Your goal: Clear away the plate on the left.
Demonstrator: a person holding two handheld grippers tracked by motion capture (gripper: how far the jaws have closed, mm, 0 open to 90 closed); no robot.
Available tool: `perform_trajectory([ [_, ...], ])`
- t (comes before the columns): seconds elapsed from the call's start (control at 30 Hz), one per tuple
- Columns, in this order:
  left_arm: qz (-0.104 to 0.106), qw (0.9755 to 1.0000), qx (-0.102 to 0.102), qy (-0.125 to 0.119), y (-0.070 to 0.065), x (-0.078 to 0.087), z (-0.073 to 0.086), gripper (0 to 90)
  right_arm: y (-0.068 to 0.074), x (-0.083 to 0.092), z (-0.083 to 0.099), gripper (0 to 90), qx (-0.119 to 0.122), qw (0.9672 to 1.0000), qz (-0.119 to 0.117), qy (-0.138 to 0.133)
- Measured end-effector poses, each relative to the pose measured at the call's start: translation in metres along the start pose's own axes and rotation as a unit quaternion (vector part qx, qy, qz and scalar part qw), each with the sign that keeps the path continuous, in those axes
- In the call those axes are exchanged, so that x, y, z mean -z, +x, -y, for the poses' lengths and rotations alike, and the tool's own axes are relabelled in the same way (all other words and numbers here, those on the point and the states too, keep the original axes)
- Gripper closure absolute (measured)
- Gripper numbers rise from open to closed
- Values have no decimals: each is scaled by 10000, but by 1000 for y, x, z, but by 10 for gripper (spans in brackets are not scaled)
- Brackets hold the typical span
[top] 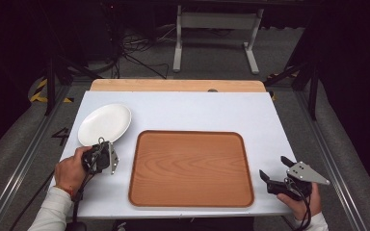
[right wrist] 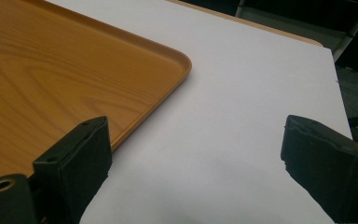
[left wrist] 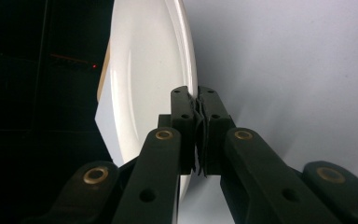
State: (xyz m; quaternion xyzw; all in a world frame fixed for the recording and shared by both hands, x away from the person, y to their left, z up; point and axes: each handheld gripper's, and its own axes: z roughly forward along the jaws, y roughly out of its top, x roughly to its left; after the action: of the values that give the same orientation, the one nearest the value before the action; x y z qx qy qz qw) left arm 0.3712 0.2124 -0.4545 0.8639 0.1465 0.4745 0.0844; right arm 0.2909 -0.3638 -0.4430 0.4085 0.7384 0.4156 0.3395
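Note:
A white plate lies at the left of the white table top, its far-left edge reaching past the table's side. My left gripper is at the plate's near rim, shut on it. In the left gripper view the two pads press together on the thin rim of the plate, right at the left gripper's tips. An empty wooden tray sits in the middle of the table. My right gripper rests open near the table's front right corner, to the right of the tray. Nothing is between the right gripper's jaws.
The white table top has bare room behind the tray and along its right side. A strip of wood runs along the far edge. Beyond it stand a white table frame and cables on the floor.

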Motion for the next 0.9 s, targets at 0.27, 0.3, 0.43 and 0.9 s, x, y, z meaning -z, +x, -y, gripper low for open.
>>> perform_trajectory([
  [0.27,-10,9998,158,-91,6,6,2,867,0,1,0,93,9,10000,16,-10],
  [0.3,2,9997,202,-101,7,7,2,867,-1,1,0,92,0,10000,15,-12],
  [0.43,-107,9995,274,-142,12,13,1,869,-1,0,0,92,-2,10000,24,-4],
  [0.9,-367,9979,289,-459,21,34,-13,871,-3,2,0,91,-51,9999,112,-49],
])
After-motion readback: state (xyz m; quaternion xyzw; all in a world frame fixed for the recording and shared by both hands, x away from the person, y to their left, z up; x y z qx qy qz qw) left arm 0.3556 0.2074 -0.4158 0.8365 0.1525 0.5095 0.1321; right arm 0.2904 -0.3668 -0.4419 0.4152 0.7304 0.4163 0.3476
